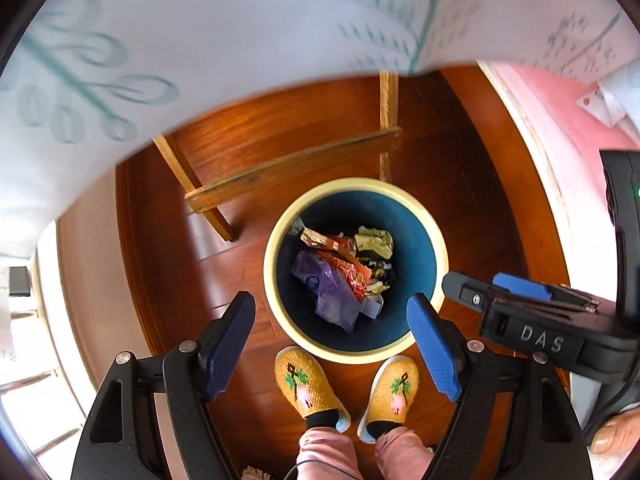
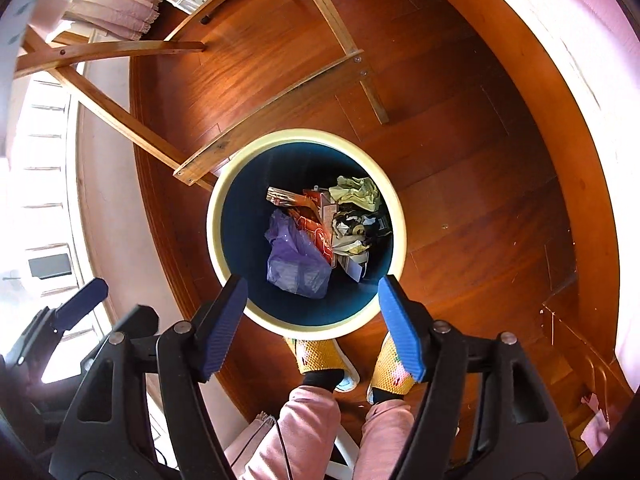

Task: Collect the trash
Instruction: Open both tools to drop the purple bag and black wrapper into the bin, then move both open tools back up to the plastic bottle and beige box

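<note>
Left wrist view: the left gripper hung over the bin, jaws wide and holding nothing. The bin stood on the wooden floor just ahead of 2 yellow slippers, with trash piled inside. The right gripper reached in from the right.

Right wrist view: the right gripper was above the same bin, jaws wide, empty. Wrappers and a purple bag lay within.

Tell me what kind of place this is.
Probably a room in a home, not a workplace: a polished wooden floor, a small round waste bin holding wrappers and a purple bag, wooden table legs, and the person's knitted yellow slippers.
</note>
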A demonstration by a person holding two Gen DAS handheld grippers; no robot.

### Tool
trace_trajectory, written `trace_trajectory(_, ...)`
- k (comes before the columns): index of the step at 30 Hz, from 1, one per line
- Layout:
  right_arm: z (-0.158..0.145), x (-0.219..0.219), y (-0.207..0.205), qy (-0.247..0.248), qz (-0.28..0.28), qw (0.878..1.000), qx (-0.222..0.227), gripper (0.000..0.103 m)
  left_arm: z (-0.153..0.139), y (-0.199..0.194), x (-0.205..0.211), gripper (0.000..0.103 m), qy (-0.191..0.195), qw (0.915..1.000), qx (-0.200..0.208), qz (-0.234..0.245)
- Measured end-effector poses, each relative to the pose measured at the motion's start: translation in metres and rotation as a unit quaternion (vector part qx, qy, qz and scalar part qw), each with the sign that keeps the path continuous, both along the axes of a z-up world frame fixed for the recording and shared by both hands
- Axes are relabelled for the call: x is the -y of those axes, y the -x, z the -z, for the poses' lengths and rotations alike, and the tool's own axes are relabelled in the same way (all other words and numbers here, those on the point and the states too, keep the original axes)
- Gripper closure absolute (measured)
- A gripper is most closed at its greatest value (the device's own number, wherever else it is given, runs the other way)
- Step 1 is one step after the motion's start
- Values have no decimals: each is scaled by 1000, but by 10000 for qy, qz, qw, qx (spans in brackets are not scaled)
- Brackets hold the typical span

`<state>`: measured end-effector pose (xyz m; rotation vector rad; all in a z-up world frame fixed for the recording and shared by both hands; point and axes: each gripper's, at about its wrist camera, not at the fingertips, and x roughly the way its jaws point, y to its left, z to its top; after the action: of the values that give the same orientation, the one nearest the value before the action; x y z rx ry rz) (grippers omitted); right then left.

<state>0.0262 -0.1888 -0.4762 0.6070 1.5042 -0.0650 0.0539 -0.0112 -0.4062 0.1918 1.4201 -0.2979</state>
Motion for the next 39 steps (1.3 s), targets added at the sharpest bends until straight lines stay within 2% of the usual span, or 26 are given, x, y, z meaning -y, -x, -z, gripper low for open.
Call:
trace_trajectory(4, -17, -6, 2, 68, -99, 9998, 141, 38, -28, 2, -7, 24, 71, 9997, 200, -111)
trace_trajectory(9, -55, -13, 4, 79, -192, 9991, 367, 38, -75, 6, -14, 24, 175, 9987, 446, -195)
trace_trajectory(17, -131, -18, 7, 32, -244, 9969, 742, 38, -157, 14, -20, 24, 303, 9960, 785, -303)
trace_trajectory(23, -195, -19, 15, 80, -351, 9942, 1010, 38, -231, 19, -29, 23, 392, 9941, 903, -460)
trace_trajectory(27, -237, -19, 20, 59, -412, 9935, 1056, 30, -283, 24, -37, 23, 383, 9909, 1165, -560)
trace_trajectory(31, -283, -18, 25, -59, -469, 9905, 1290, 30, -340, 29, -44, 23, 193, 9852, 1600, -589)
trace_trajectory(35, -332, -19, 26, -122, -635, 9854, 1572, 30, -398, 36, -52, 23, -45, 9742, 2164, -644)
trace_trajectory(39, -381, -18, 28, 11, -766, 9788, 1898, 30, -449, 42, -59, 23, -68, 9642, 2541, -749)
